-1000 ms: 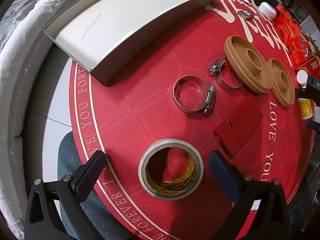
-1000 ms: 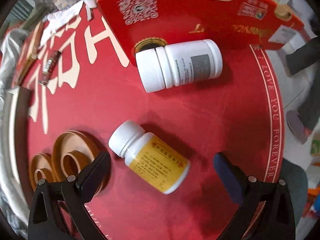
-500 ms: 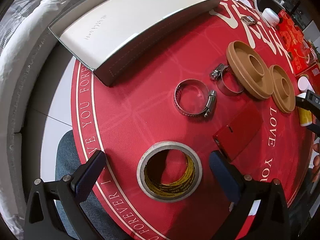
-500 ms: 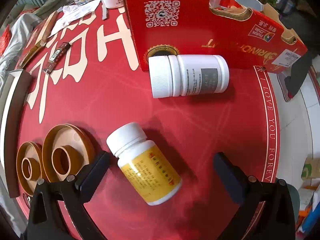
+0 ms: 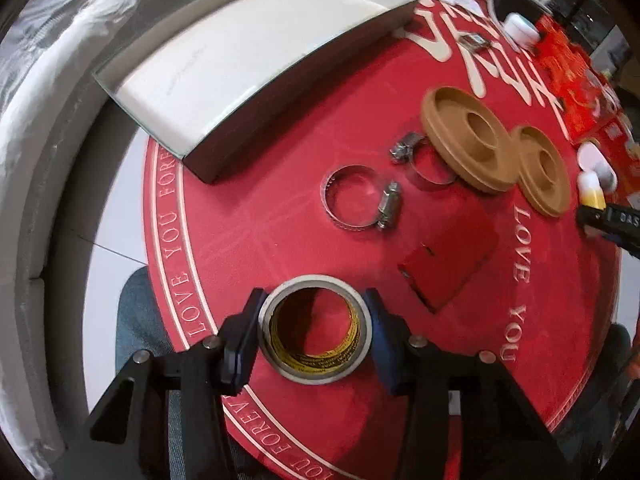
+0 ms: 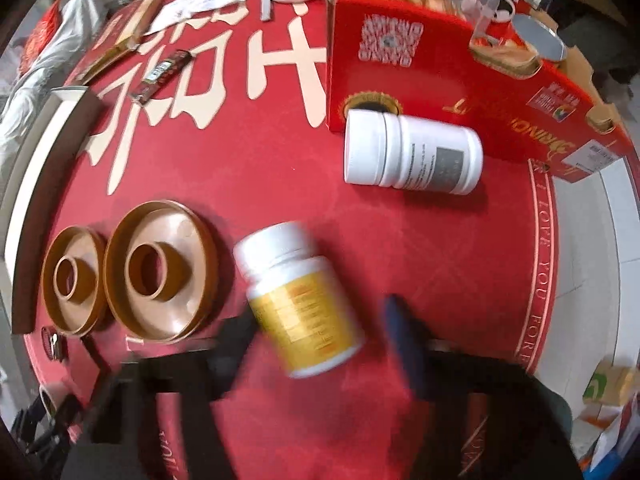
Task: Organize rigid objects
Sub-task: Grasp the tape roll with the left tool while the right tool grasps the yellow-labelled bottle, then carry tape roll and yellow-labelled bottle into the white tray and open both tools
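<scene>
Left tongs (image 5: 316,336): pads closed in on both flanks of the grey-rimmed roll of yellow adhesive tape (image 5: 316,330). Roll lies flat, hole upward, no long axis to align. Pads sit at its 9 and 3 o'clock, touching or nearly so; I judge this a grasp on the roll.

Right tongs (image 6: 320,332): heavily blurred. The white-capped pill bottle with yellow label (image 6: 298,296) lies on its side between the fingers, cap toward 11 o'clock, base toward 5. Left finger looks against the bottle's wall; a red gap shows before the right finger. Whether they are clenched, I cannot tell. Long axis runs roughly along the fingers, so a squeeze would fall across the narrow body, which suits.

Likely destination: the shallow grey box with white lining (image 5: 248,60), at 11 o'clock from the left tongs, well apart. The left hand is the nearer one.

Surface: round bench under a red printed cloth (image 5: 280,220). In the way, judged: two steel hose clamps (image 5: 360,200), a flat red card (image 5: 448,264), two tan plastic discs (image 5: 464,136).

Room: white all-plastic bottle (image 6: 412,156) lying beside a red carton (image 6: 440,80) at 12 to 1 o'clock of the right tongs.
</scene>
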